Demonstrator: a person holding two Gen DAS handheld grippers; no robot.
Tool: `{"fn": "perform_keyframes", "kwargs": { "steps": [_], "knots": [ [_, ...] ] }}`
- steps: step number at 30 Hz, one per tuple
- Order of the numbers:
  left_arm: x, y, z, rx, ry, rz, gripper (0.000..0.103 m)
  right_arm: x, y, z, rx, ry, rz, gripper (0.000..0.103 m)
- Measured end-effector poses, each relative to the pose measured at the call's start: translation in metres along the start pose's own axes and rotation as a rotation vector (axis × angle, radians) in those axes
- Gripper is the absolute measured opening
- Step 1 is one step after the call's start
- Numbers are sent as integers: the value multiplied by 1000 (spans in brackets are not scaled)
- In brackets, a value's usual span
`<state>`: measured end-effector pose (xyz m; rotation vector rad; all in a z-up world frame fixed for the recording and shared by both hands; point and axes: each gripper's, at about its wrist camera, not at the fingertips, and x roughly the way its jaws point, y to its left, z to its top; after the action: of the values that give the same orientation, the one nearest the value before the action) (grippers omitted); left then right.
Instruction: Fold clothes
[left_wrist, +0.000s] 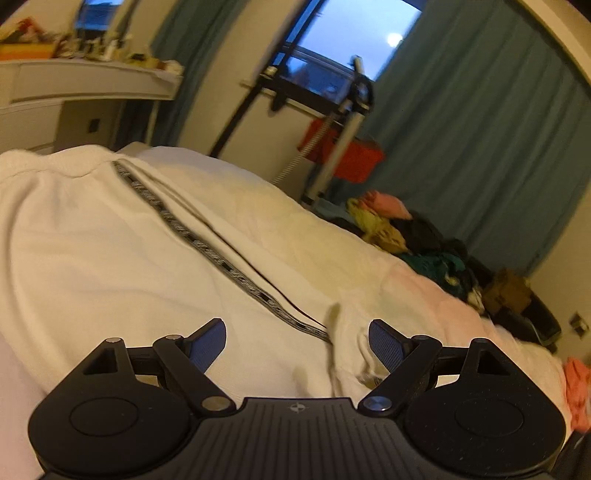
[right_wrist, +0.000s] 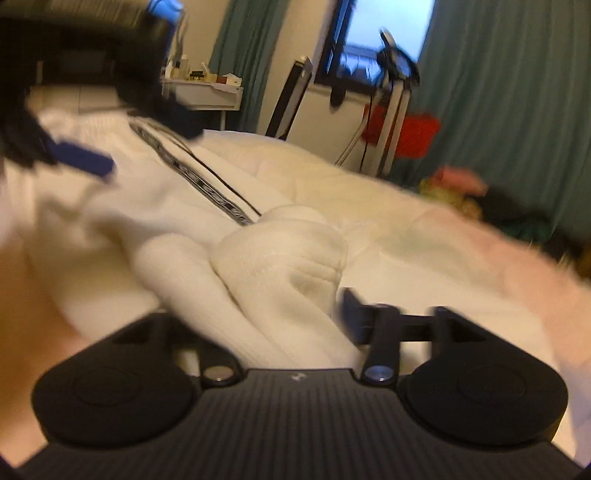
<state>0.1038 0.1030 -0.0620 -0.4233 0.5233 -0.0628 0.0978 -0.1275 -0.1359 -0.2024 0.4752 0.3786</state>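
Note:
A white garment (left_wrist: 110, 258) with a grey patterned stripe (left_wrist: 207, 247) lies spread on the bed (left_wrist: 295, 229). My left gripper (left_wrist: 295, 343) hovers just above it, open, with nothing between its blue pads (left_wrist: 386, 343). In the blurred right wrist view, a thick bunched fold of the same white garment (right_wrist: 280, 258) runs between the fingers of my right gripper (right_wrist: 280, 314), which is shut on it. The cloth hides its left finger; the right finger (right_wrist: 352, 314) presses against the cloth. The left gripper (right_wrist: 85, 158) shows at the upper left of that view, above the garment.
A pile of coloured clothes (left_wrist: 406, 236) lies at the far right edge of the bed. A metal stand with a red part (left_wrist: 343, 151) stands by the window and teal curtains (left_wrist: 480, 129). A cluttered white dresser (left_wrist: 74, 85) is at the back left.

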Motion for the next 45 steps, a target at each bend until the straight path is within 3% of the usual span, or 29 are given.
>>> {"fn": "perform_keyframes", "kwargs": {
  "steps": [1,6,11,16,20,24,30,34,36,37,38,41,45],
  "knots": [
    [0,-3,-2,13,4,-8,86,-7,-9,2,58,18,39,84],
    [-5,-10,-8,38,24,-54,86,-42,-47,11,317,102,198,83],
    [-10,-22,-15,112,21,-95,86,-63,-88,19,550,25,236,83],
    [1,-38,-27,217,43,-149,82,-30,-124,16,697,23,199,83],
    [9,-50,-38,301,60,-192,76,17,-147,29,788,67,234,65],
    [18,-63,-48,385,78,-235,75,50,-145,46,731,90,291,65],
    [40,-70,-63,468,111,-267,75,105,-134,56,678,169,304,65],
    [55,-66,-69,466,132,-291,63,123,-123,56,601,215,257,62],
    [62,-65,-71,451,141,-301,54,125,-120,56,580,216,213,41],
    [63,-63,-70,433,157,-304,53,124,-121,56,576,210,198,20],
    [63,-62,-68,407,182,-306,47,122,-123,56,578,201,193,12],
    [64,-57,-61,326,257,-313,28,115,-130,56,605,156,205,8],
    [64,-51,-53,218,355,-320,22,89,-131,69,614,7,252,8]
  ]
}}
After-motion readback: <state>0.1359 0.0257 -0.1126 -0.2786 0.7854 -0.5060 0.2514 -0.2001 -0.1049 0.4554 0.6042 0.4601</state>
